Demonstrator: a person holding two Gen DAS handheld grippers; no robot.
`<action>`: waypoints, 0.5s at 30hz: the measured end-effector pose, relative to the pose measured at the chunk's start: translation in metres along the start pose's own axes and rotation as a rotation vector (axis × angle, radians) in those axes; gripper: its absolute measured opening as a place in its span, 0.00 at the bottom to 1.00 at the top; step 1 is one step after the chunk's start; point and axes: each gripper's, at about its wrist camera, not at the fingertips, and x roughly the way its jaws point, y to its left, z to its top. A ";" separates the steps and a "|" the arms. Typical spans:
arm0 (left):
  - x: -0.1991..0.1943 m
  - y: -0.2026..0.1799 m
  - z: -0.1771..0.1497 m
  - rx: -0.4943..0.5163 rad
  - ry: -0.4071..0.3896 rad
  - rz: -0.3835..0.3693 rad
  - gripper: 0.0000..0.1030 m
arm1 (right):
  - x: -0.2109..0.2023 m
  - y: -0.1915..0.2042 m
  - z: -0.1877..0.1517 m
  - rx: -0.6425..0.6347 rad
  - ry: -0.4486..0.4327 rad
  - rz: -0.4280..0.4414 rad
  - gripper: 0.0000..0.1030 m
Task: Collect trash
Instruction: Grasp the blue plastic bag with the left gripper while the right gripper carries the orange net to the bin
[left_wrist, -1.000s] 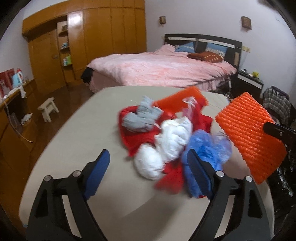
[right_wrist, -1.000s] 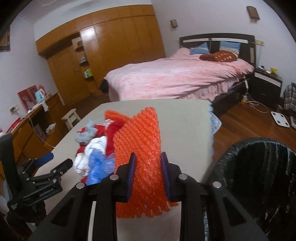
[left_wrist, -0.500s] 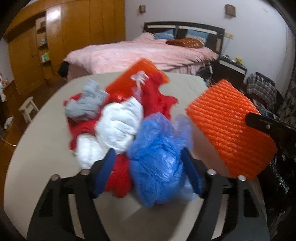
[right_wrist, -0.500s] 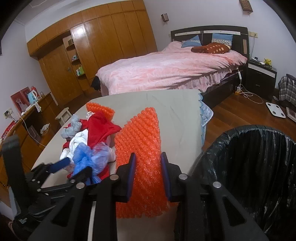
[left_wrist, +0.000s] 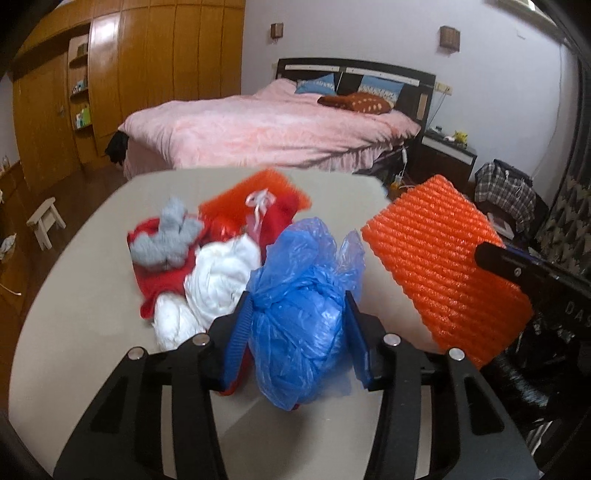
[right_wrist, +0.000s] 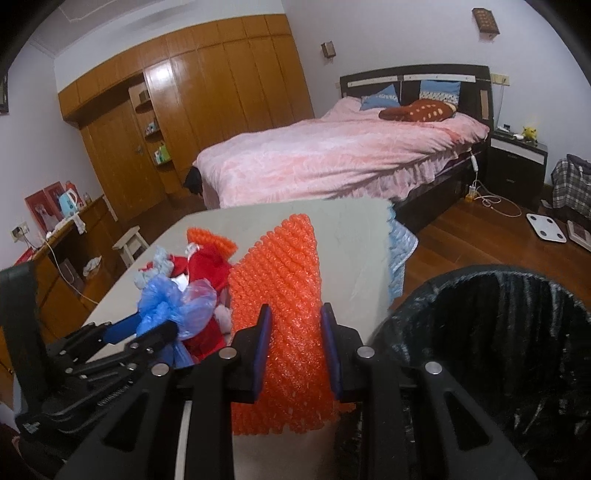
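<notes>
My left gripper (left_wrist: 297, 338) is shut on a crumpled blue plastic bag (left_wrist: 303, 295) at the near side of a trash pile on the beige table (left_wrist: 74, 317). The pile holds white crumpled plastic (left_wrist: 218, 280), red pieces (left_wrist: 155, 284), a grey rag (left_wrist: 166, 240) and an orange foam net (left_wrist: 258, 195). My right gripper (right_wrist: 295, 350) is shut on another orange foam net (right_wrist: 280, 295), held up beside the table's right edge; that net also shows in the left wrist view (left_wrist: 443, 262). The left gripper with the blue bag shows in the right wrist view (right_wrist: 159, 325).
A bin lined with a black bag (right_wrist: 498, 350) stands open to the right of the table. A pink bed (right_wrist: 332, 158) lies beyond, with a wooden wardrobe (right_wrist: 203, 103) at the back left, a small stool (left_wrist: 44, 221) on the floor and a nightstand (right_wrist: 517, 162).
My left gripper moved forward and right to the blue bag and closed on it. My right gripper kept its hold on the orange net and shifted slightly toward the bin.
</notes>
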 end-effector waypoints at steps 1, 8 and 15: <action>-0.004 -0.002 0.003 -0.002 -0.006 -0.006 0.45 | -0.005 -0.001 0.001 0.001 -0.007 -0.002 0.26; -0.036 -0.023 0.024 0.009 -0.076 -0.040 0.45 | -0.047 -0.016 0.008 0.014 -0.070 -0.035 0.26; -0.059 -0.054 0.035 0.045 -0.134 -0.080 0.45 | -0.085 -0.034 0.014 0.018 -0.125 -0.081 0.26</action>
